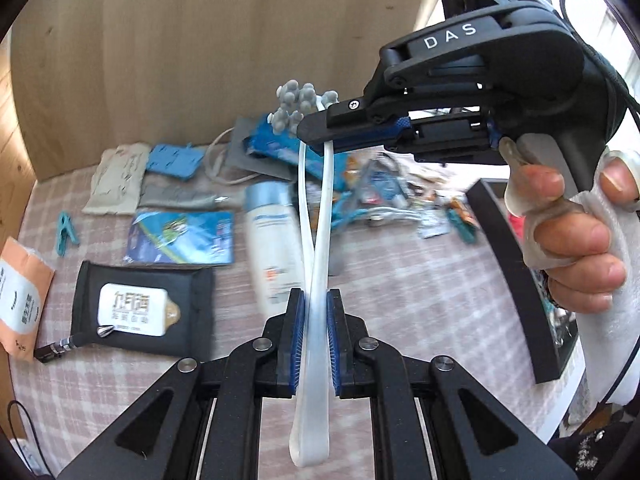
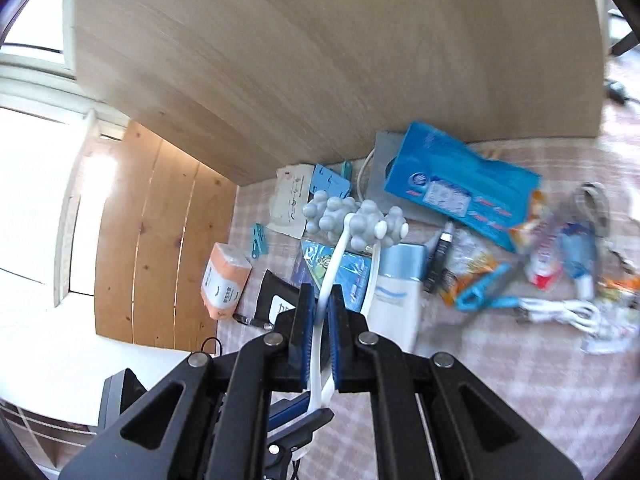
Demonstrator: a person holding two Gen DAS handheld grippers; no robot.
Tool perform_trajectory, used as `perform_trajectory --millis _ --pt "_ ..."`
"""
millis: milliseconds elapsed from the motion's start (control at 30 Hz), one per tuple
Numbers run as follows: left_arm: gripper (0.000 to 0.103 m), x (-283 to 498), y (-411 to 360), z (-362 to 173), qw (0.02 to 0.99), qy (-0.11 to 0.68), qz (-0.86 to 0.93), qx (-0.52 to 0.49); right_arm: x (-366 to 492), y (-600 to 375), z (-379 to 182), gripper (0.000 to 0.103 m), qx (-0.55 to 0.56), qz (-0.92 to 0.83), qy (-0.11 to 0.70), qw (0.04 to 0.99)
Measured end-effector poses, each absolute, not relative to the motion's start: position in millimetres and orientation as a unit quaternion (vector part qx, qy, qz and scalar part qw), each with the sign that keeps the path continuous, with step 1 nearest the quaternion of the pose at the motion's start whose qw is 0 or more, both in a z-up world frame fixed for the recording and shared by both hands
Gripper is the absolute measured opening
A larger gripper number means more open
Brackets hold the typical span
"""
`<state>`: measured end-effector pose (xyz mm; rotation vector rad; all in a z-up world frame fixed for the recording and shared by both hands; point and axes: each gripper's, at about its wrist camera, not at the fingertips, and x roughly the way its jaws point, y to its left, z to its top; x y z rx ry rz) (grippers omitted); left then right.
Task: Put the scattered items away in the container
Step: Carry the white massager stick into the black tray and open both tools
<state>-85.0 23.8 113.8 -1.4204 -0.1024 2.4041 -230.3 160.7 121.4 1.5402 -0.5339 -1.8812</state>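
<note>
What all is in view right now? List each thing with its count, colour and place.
massager: one, white arms, grey knobs, held by both grippers
bottle: one, white, mid cloth
wipes pack: one, black, near left
orange pack: one, left edge
clothes peg: one, teal, left
blue bag: one, by the wooden board
black box: one, right
left gripper: shut on massager
right gripper: shut on massager
hand: one, right

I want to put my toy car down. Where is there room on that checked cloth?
Bare checked cloth lies between the white bottle and the black container. It's crowded left of the bottle, around the black pouch, and at the back around the blue packet.
</note>
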Motion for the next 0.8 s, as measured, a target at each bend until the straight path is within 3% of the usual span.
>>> perform_trajectory --millis 800 --pt "0.009 -63.5 345.4 154.2 0.375 0.076 0.800 -0.462 -158.1 516.4 176.6 0.008 0.501 -0.805 -0.302 0.093"
